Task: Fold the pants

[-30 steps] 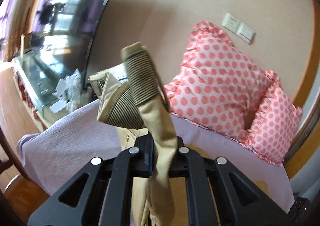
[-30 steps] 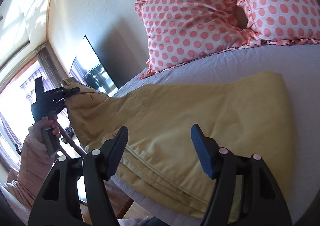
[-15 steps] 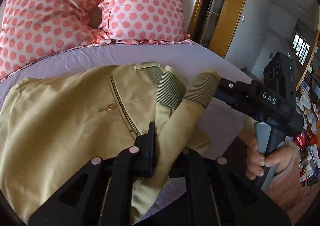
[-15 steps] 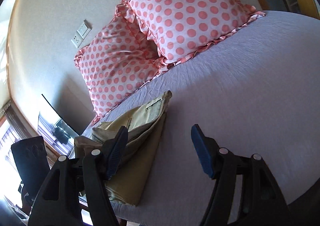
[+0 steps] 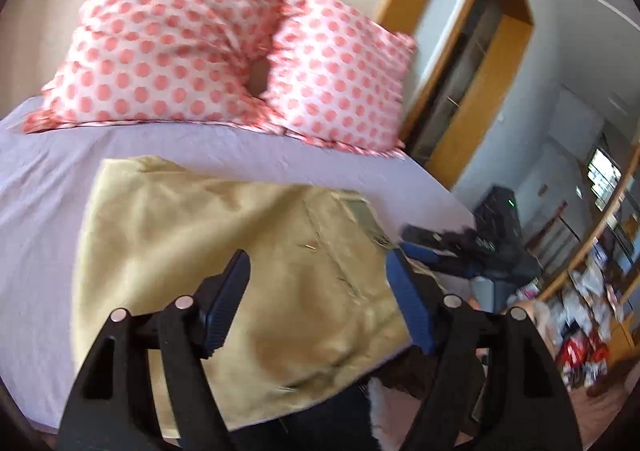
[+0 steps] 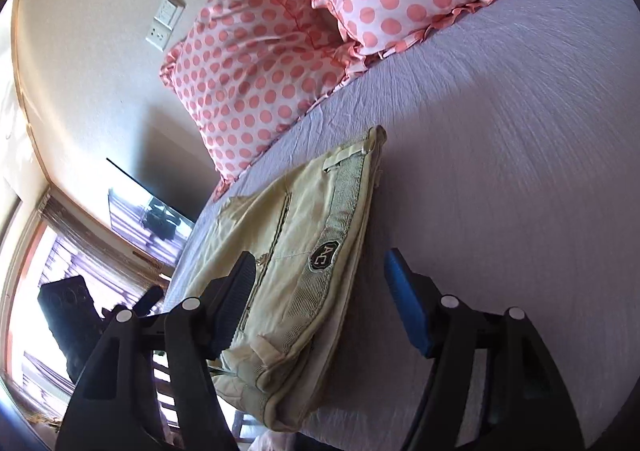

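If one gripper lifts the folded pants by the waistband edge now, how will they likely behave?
The pants look like soft woven cloth in loose layers, so they would probably droop and unfold rather than stay flat. The ribbed waistband seems thicker, likely a firmer grip point. Pushed across the textured sheet, they would probably bunch, not slide.

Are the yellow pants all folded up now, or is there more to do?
Mostly folded, it looks like. The tan cotton pants lie doubled in a flat stack on the lilac bed sheet, waistband at one edge. Nothing is in hand: the left gripper and right gripper are both open and hold no cloth. Perhaps one more fold or some smoothing is left.
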`<state>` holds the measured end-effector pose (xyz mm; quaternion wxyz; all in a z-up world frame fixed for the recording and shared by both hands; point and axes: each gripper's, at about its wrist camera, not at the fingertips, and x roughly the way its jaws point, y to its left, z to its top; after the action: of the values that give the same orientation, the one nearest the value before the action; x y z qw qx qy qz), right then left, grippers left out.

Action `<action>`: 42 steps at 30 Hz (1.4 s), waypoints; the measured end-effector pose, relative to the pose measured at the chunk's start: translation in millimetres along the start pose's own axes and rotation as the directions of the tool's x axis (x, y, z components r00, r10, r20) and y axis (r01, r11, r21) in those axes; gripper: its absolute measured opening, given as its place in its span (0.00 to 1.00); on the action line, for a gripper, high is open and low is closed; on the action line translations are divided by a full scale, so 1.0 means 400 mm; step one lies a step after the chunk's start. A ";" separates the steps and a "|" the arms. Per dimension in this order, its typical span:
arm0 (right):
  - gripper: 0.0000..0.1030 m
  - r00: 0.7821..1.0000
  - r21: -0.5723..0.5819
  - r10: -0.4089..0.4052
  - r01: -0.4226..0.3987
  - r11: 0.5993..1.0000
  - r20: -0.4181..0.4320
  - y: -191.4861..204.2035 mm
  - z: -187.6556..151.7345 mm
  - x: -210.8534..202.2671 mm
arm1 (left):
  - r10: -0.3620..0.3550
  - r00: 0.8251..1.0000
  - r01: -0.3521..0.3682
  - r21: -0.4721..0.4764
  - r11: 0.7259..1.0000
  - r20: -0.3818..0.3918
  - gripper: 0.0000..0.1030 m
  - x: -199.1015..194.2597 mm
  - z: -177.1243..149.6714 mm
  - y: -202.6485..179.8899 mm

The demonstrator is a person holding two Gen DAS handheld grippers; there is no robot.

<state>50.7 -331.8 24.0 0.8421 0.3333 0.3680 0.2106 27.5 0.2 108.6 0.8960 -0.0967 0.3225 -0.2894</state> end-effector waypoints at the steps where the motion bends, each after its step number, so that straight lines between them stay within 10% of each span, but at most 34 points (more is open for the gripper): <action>1: 0.61 1.000 -0.015 -0.012 0.012 1.000 -0.018 0.005 0.002 0.014 | 0.063 0.998 -0.062 -0.033 0.998 0.013 0.69 -0.010 0.015 0.051; 6: 0.54 0.994 -0.051 -0.081 0.077 0.996 -0.069 0.014 0.017 0.071 | 0.211 0.971 -0.226 -0.150 0.963 -0.112 0.69 0.026 0.070 0.262; 19: 0.34 0.988 -0.081 -0.023 0.011 0.997 -0.150 0.022 0.048 0.132 | 0.066 0.951 -0.134 -0.209 0.969 -0.303 0.77 0.165 0.083 0.357; 23: 0.14 0.985 -0.032 0.070 -0.076 0.997 -0.157 0.007 0.055 0.132 | 0.063 0.953 -0.140 -0.243 0.960 -0.298 0.09 0.157 0.087 0.381; 29: 0.12 0.992 -0.083 0.089 -0.097 0.992 -0.094 0.060 0.133 0.124 | 0.050 0.980 -0.091 -0.211 0.973 -0.194 0.05 0.141 0.155 0.349; 37: 0.18 0.985 -0.102 -0.161 0.167 0.981 0.057 0.053 0.323 0.179 | 0.215 0.969 -0.229 -0.115 0.967 -0.124 0.10 0.307 0.305 0.298; 40: 0.24 0.909 -0.086 -0.417 0.418 0.905 0.032 0.011 0.325 0.200 | 0.307 0.933 -0.335 -0.145 0.931 -0.186 0.15 0.343 0.299 0.340; 42: 0.34 0.873 -0.096 -0.474 0.484 0.870 0.111 0.009 0.300 0.148 | 0.272 0.954 -0.293 -0.188 0.937 -0.129 0.19 0.292 0.284 0.358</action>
<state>179.3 -342.6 59.1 0.9013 0.1884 0.3901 0.0028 237.8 47.2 83.8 0.8961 -0.1267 0.4060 -0.1273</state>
